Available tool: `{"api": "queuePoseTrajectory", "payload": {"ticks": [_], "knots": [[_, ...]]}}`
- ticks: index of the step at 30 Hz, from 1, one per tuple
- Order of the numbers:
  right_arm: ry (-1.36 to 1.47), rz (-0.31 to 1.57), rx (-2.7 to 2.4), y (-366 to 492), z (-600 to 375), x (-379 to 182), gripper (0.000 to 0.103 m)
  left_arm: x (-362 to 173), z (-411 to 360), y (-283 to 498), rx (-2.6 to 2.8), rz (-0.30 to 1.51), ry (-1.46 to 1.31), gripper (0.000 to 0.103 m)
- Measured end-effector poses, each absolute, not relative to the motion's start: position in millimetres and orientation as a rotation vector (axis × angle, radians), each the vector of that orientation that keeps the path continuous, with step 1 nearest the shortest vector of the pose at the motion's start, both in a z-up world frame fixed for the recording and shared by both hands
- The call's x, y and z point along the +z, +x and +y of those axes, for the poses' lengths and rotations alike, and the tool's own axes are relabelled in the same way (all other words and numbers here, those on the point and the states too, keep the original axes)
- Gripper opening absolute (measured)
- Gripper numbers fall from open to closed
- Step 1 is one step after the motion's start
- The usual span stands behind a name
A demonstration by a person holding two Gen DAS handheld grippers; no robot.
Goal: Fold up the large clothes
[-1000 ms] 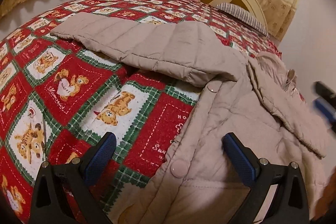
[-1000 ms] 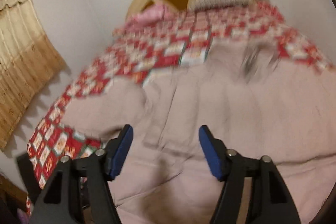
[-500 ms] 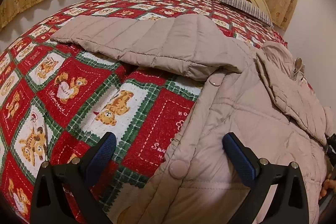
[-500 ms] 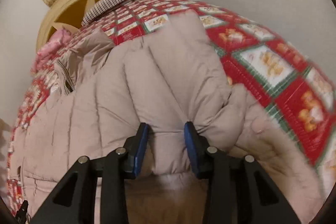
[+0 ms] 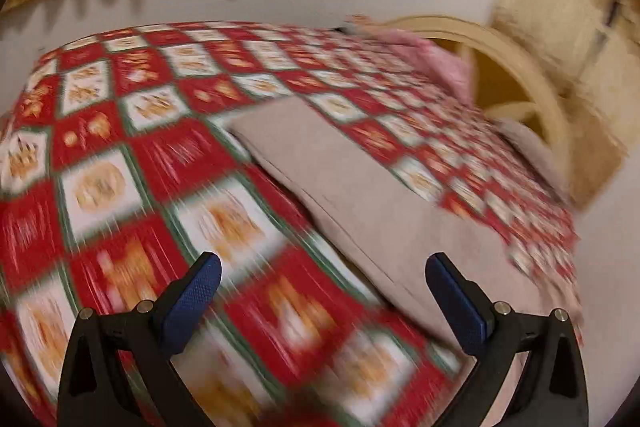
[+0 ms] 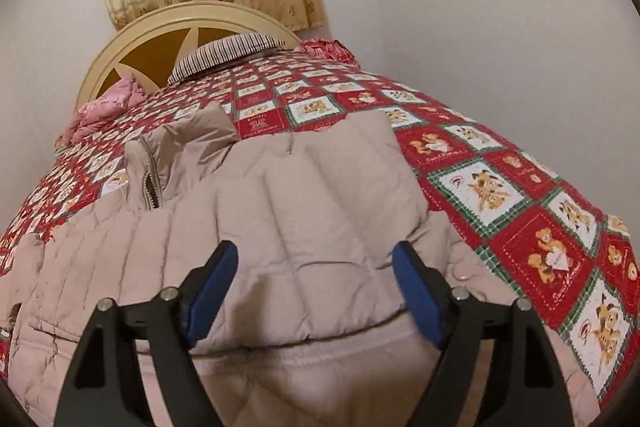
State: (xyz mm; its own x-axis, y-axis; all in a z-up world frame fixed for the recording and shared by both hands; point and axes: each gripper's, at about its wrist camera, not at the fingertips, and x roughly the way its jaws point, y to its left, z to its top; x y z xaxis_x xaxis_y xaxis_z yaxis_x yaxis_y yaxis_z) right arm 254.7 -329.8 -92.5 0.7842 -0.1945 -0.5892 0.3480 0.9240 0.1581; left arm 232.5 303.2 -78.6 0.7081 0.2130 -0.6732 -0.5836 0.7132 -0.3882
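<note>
The beige quilted puffer jacket (image 6: pixel 304 211) lies spread on the red-and-white teddy-bear patchwork bedspread (image 6: pixel 500 187), its sleeve folded over the body beneath the right gripper (image 6: pixel 314 287), whose jaws have just been opening and stand released, while the left gripper (image 5: pixel 320 301) gapes empty over the blurred bedspread

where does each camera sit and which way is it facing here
Left wrist: on the left gripper, looking down across the bear-print bedspread at the jacket's sleeve; only its own open fingers show.
Right wrist: on the right gripper, facing the headboard over the beige jacket; jaws have just been opening, not gripping.
Shared: jacket, bedspread, headboard.
</note>
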Motion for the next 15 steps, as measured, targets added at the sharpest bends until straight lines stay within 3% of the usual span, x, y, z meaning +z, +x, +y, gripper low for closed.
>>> {"api": "queuePoseTrajectory", "payload": {"ticks": [7, 8, 9, 12, 14, 15], "knots": [[0.298, 0.638, -0.303, 259.5, -333.7, -99.3, 0.082, -120.7, 362.7, 301.9, 0.492, 0.76, -0.767, 0.098], [0.301, 0.641, -0.305, 258.5, -334.0, -100.4, 0.082, -127.0, 365.8, 305.6, 0.487, 0.767, -0.805, 0.093], [0.301, 0.647, -0.307, 259.0, -334.2, -101.2, 0.082, -135.4, 365.7, 311.1, 0.472, 0.772, -0.848, 0.077], [0.289, 0.665, -0.313, 262.0, -332.8, -103.3, 0.082, -136.8, 356.0, 316.7, 0.501, 0.755, -0.771, 0.069], [0.28, 0.674, -0.315, 264.0, -331.7, -104.3, 0.082, -136.4, 347.6, 323.9, 0.489, 0.758, -0.692, 0.052], [0.278, 0.678, -0.315, 264.7, -331.5, -104.9, 0.082, -137.8, 347.3, 327.7, 0.482, 0.759, -0.672, 0.035]]}}
